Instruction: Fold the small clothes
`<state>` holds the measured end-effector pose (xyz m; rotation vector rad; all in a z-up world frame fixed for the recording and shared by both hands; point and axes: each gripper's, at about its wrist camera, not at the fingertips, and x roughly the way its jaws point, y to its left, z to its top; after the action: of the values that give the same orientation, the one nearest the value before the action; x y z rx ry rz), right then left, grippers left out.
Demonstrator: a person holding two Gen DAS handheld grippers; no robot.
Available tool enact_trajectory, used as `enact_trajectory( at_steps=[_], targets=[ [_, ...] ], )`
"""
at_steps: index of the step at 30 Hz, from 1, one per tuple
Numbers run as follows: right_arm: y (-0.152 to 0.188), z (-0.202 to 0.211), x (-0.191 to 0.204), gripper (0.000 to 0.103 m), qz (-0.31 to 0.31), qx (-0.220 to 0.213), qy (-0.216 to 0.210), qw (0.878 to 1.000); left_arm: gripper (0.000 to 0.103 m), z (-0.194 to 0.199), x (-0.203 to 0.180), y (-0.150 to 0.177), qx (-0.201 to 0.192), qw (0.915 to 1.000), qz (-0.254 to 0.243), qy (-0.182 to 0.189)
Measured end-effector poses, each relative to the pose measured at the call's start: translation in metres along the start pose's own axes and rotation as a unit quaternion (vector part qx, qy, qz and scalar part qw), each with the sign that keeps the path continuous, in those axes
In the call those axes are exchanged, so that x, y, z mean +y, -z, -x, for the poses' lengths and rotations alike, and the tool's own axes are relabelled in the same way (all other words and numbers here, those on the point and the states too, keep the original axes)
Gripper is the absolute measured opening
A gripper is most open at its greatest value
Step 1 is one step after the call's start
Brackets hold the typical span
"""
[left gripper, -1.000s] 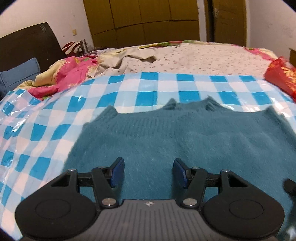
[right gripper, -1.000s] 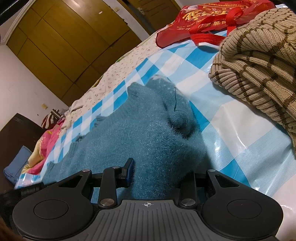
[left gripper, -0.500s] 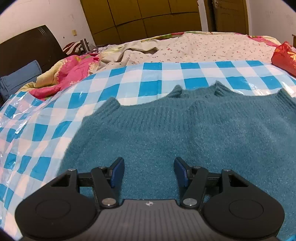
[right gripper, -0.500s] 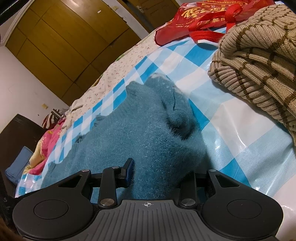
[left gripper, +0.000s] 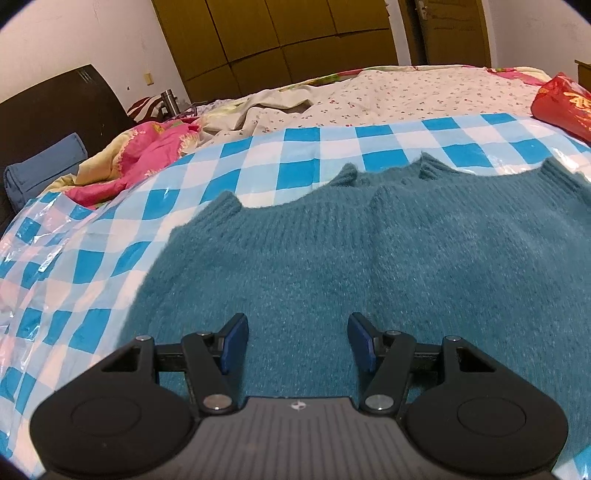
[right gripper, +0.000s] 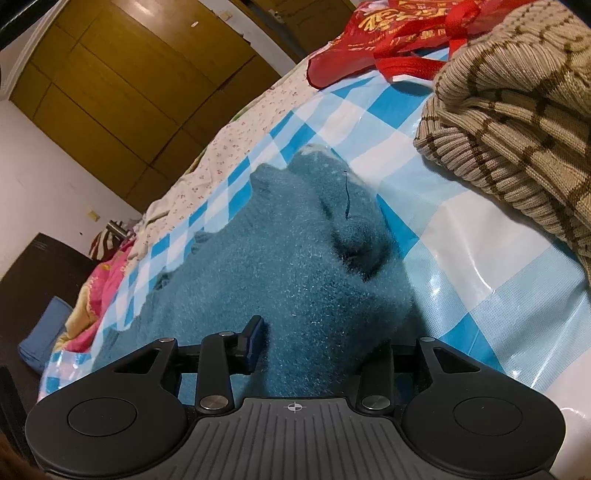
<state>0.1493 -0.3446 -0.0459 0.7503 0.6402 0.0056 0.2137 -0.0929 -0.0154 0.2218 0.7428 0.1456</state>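
- Fuzzy teal knit sweater (left gripper: 369,266) lies spread flat on a blue-and-white checked plastic sheet (left gripper: 110,236) over a bed; ribbed edge w/ small raised points on the far side from the left jaws.
- Left gripper (left gripper: 297,338): jaws stand apart, nothing between the blue pads (left gripper: 232,341); they hang just above the near part of the sweater, fabric filling the view ahead and to both sides. Whether the tips touch the knit – can't tell.
- Right gripper (right gripper: 317,347): a bunched fold of the same sweater (right gripper: 295,280) sits between the jaws; jaws have just been opening. Left pad (right gripper: 253,345) shows clear, w/ a thin gap to the fabric; right finger is hidden behind the fold, so whether it presses – can't tell.
- Ahead of the right jaws the sweater rises in a hump w/ a dark crease near its right edge; bare checked sheet (right gripper: 461,236) to the right of the jaws.
- Further right & ahead: folded beige ribbed knit w/ brown stripes (right gripper: 517,110), resting on the sheet, apart from the teal one.
- Beyond that, red plastic bag w/ gold lettering (right gripper: 388,33); same bag (left gripper: 561,103) far right in left wrist view.
- Far ahead of left jaws: cream floral bedsheet (left gripper: 406,96), pink flowered quilt (left gripper: 140,158) to the left, blue pillow (left gripper: 40,173), dark headboard (left gripper: 51,103), brown wooden wardrobe (left gripper: 273,33).
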Motion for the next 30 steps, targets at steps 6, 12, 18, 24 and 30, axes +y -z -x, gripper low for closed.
enact_trajectory(
  at_steps=[6,12,18,24,30],
  targets=[
    [-0.004,0.002,-0.01,0.044,-0.039,-0.002,-0.036,0.999,0.069,0.003,0.006,0.008,-0.007,0.9999,0.004,0.015],
    [-0.01,0.004,-0.019,0.044,-0.075,-0.019,-0.062,0.995,0.07,0.001,0.011,0.01,-0.009,0.9993,0.017,0.031],
    [-0.012,0.003,-0.021,0.044,-0.056,-0.04,-0.038,0.997,0.07,0.0,0.018,0.012,-0.012,0.9984,0.027,0.049],
    [-0.019,0.0,-0.036,0.043,-0.095,-0.039,-0.047,0.994,0.071,-0.001,0.021,0.015,-0.019,0.9974,0.033,0.06],
    [-0.024,-0.011,-0.028,0.044,-0.072,-0.055,-0.041,0.995,0.071,-0.002,0.019,0.014,-0.018,0.9977,0.03,0.058]
  ],
)
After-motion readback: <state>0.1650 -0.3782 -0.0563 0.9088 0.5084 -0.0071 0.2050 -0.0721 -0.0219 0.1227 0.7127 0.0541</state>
